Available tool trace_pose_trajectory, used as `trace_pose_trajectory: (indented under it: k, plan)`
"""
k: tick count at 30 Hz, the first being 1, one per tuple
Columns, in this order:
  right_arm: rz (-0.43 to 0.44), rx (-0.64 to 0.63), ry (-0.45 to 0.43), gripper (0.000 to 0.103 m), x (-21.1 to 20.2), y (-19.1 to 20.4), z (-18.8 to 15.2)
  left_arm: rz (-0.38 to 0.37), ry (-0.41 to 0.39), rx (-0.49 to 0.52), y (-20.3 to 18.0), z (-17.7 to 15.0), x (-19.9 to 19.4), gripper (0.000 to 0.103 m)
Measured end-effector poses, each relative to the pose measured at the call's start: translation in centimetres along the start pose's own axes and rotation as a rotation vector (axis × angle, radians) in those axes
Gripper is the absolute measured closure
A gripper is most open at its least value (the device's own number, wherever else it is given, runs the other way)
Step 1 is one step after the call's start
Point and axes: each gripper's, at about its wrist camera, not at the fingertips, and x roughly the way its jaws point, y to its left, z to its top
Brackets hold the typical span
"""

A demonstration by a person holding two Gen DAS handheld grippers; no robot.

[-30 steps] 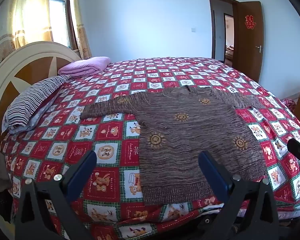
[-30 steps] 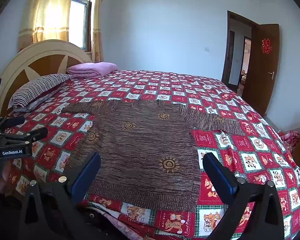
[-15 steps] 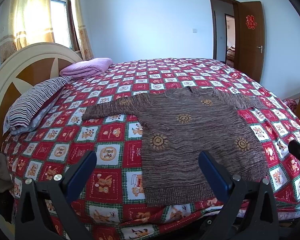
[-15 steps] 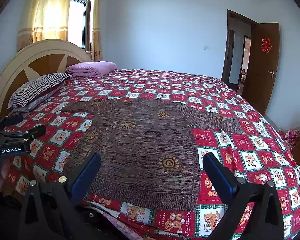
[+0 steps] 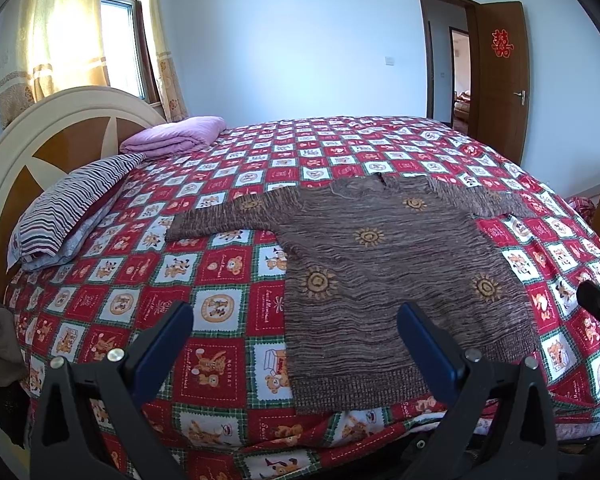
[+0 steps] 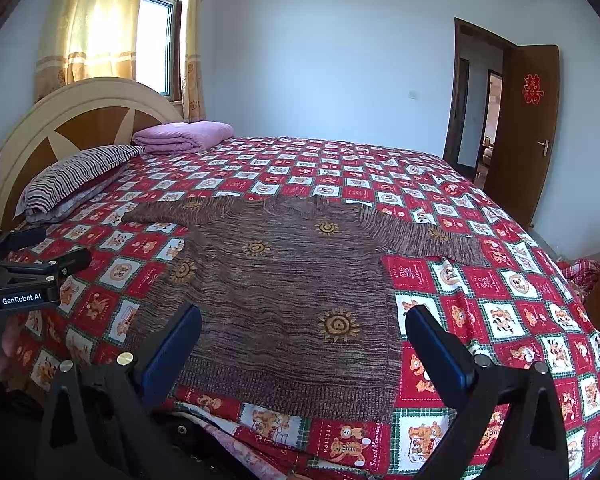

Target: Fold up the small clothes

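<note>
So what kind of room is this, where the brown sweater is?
It looks like a bedroom in a home. There is a big bed with a red checked teddy-bear quilt, a striped pillow against the rounded cream and wood headboard, and the brown knitted sweater spread flat on top.

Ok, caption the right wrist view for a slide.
Open right gripper hovering over a brown knitted sweater spread flat on a red patchwork bedspread.

The left gripper (image 6: 40, 264), seen from the right wrist camera, bore a white "GenRobot.AI" label. A red double-happiness sign (image 6: 532, 88) hung on the brown door (image 6: 516, 152). One red square of the bedspread (image 6: 480, 280) read "HOLIDAY"; other print there was too small to read.
</note>
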Motion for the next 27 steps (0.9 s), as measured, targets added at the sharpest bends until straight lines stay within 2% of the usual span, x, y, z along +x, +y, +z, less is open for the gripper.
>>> trace_pose_trajectory:
  k: [27]
  plan:
    - [0.002, -0.002, 0.006, 0.001, 0.13, 0.19, -0.16, -0.001, 0.0, 0.002, -0.09, -0.02, 0.04, 0.0]
